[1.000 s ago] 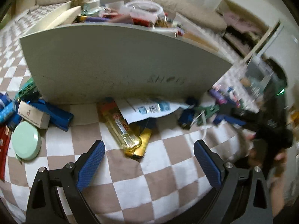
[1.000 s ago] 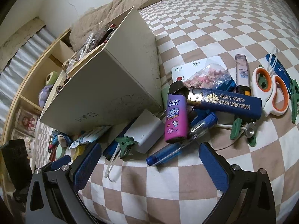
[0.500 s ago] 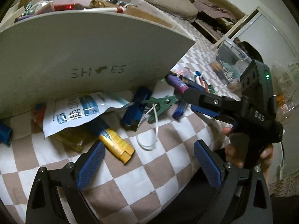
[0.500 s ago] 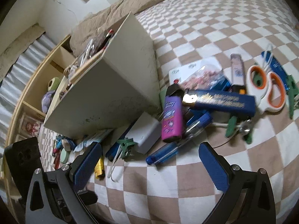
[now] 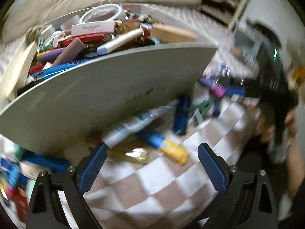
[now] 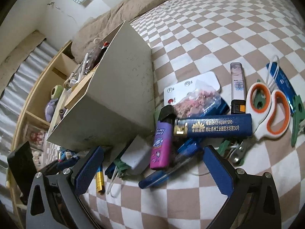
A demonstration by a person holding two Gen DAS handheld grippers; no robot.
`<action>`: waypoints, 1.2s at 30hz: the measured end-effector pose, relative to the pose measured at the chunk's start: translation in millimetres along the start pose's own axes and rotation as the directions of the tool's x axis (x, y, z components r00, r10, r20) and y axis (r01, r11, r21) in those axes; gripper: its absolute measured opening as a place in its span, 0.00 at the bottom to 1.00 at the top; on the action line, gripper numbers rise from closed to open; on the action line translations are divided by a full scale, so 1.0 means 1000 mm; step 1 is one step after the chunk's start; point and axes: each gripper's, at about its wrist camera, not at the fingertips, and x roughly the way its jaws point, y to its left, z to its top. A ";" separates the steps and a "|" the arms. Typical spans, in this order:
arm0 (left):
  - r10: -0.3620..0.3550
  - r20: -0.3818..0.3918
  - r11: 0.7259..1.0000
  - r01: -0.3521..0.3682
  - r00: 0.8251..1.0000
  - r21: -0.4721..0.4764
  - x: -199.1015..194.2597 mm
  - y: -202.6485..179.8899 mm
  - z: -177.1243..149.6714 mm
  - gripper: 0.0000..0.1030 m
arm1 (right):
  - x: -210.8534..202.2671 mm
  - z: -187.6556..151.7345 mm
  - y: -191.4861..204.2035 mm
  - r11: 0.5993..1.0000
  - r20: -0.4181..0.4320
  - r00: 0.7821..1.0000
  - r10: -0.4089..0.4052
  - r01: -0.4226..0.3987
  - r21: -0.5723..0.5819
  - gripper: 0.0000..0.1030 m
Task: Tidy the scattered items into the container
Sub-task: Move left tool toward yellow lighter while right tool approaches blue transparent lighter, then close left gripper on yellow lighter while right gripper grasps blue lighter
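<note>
Scattered items: heap on checked bedcover, right of grey box point(image 6: 122, 103), near its corner. Box already v. full.

Right gripper point(image 6: 152, 164) jaws wide, empty, hovering over blue pen point(image 6: 164, 177) + purple lighter point(image 6: 162, 145). Left gripper point(image 5: 150, 164) also wide, empty; view blurred, yellow-blue lighter point(image 5: 167, 147) just ahead.

Handling, my guess:
- lighters: light, stiff, smooth plastic, prob. slippery; grip across mid-body
- pen: thin, rolls; pinch at barrel centre
- scissors point(image 6: 266, 110): heavier; take by handles
- snack bag point(image 6: 196, 101): soft, crinkly; pinch edge
</note>
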 end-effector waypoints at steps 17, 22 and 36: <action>-0.030 -0.105 0.999 0.028 0.994 -0.017 0.028 0.063 0.005 0.94 | 0.006 0.005 -0.006 0.999 -0.035 0.998 0.051 -0.050 0.002 1.00; -0.027 -0.112 0.998 0.033 0.993 0.050 0.031 0.057 0.002 0.98 | 0.007 -0.003 -0.002 0.996 -0.061 0.994 0.085 -0.085 0.003 1.00; -0.020 -0.112 0.992 0.033 0.994 0.121 0.034 0.036 -0.003 0.99 | 0.006 -0.021 0.014 0.993 -0.103 0.989 0.109 -0.113 -0.033 1.00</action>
